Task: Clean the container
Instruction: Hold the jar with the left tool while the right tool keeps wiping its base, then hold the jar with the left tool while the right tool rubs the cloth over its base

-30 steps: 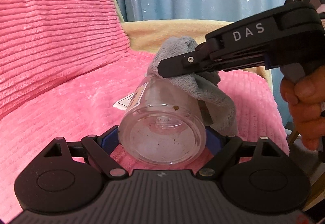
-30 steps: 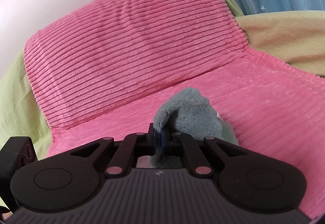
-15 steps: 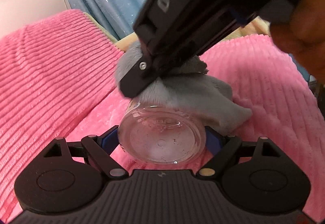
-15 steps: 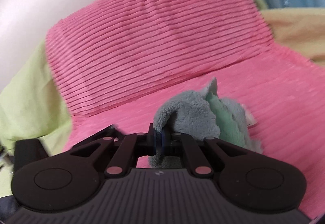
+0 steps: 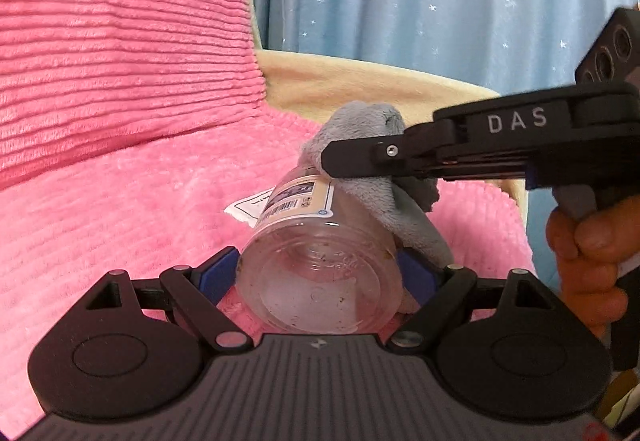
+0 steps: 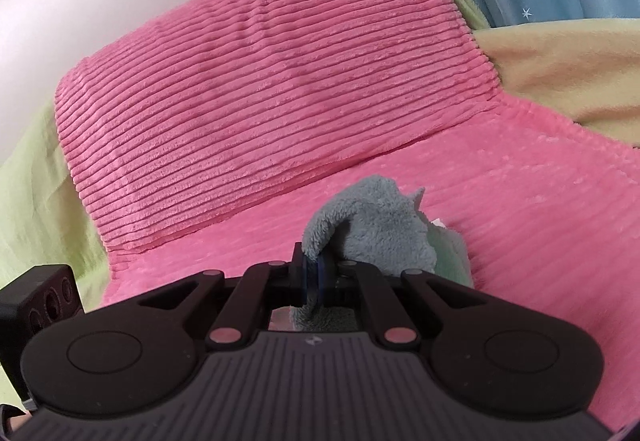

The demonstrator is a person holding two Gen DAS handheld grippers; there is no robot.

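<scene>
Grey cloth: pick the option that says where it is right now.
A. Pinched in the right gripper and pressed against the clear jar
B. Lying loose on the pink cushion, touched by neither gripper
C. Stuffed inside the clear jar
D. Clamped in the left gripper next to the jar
A: the right gripper is shut on the grey cloth, which lies against the side of the clear jar held by the left gripper.

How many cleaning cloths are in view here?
1: a grey cloth clamped in the right hand-held gripper and draped over the clear container held by the left hand-held gripper. None other visible.
</scene>
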